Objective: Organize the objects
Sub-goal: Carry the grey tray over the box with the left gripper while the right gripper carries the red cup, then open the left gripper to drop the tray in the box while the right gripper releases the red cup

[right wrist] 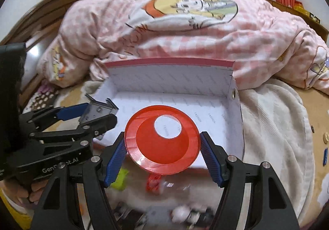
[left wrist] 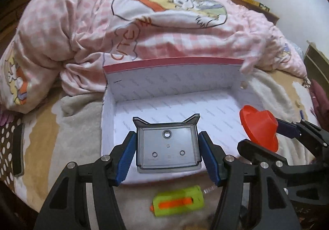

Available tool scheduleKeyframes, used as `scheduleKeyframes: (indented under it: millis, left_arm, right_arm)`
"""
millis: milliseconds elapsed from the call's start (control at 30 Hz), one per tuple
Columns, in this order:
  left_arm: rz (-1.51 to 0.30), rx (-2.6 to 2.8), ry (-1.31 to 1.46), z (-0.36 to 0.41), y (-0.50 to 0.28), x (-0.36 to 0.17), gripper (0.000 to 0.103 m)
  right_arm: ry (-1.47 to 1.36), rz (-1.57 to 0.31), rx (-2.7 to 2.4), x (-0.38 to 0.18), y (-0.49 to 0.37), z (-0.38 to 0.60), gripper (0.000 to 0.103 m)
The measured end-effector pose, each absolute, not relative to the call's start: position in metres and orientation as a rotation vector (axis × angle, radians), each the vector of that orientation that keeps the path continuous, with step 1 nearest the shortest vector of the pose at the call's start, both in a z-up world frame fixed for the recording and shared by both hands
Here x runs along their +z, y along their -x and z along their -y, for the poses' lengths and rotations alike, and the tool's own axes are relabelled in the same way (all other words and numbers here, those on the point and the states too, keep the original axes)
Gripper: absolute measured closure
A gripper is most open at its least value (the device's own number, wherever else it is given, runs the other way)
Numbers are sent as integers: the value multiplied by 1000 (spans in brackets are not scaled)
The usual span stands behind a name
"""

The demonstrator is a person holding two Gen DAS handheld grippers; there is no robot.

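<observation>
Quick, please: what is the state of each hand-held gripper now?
Left hand-held gripper: closed on the grey plastic tray.
Right hand-held gripper: closed on the red funnel.

A red funnel (right wrist: pixel 162 143), smoky grey tray (left wrist: pixel 168 147), pink-checked quilt (left wrist: pixel 185 41), and seemingly lime-and-orange toy (left wrist: pixel 177 201).

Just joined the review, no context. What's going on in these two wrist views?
A person is tidying items off a bed into an open white storage box, using two grippers at once. The left hand-held gripper is clamped on a smoky grey plastic tray; the right hand-held gripper is clamped on a red funnel. Both items hang over the box, not yet dropped. A green and orange toy lies on the blanket just outside the box's near edge.
</observation>
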State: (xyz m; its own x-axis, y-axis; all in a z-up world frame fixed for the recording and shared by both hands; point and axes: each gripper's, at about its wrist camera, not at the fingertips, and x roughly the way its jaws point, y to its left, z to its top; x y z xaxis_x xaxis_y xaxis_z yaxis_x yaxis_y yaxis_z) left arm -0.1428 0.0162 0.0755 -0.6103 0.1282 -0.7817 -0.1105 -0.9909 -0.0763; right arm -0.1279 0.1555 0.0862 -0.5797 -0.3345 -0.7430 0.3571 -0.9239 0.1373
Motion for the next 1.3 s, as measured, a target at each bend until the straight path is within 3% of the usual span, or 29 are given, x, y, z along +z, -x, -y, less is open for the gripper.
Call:
scheduleKeyframes:
  millis: [367, 700, 900, 1067, 1300]
  left_arm:
    - [97, 2645, 1419, -14, 193, 43, 41]
    - [30, 2689, 1426, -20, 205, 31, 41]
    - [61, 2663, 1533, -15, 211, 21, 39]
    - [43, 2708, 1486, -15, 205, 30, 30]
    - [18, 2745, 1438, -16, 196, 41, 30]
  right_arm:
    - [-1275, -58, -2471, 56, 178, -153, 32]
    - [-1292, -88, -2458, 42, 186, -153, 31]
    - [-1194, -161, -2518, 42, 178, -152, 11]
    - [-1192, -111, -2511, 47, 177, -156, 10]
    - [-1173, -107, -2512, 55, 170, -155, 10]
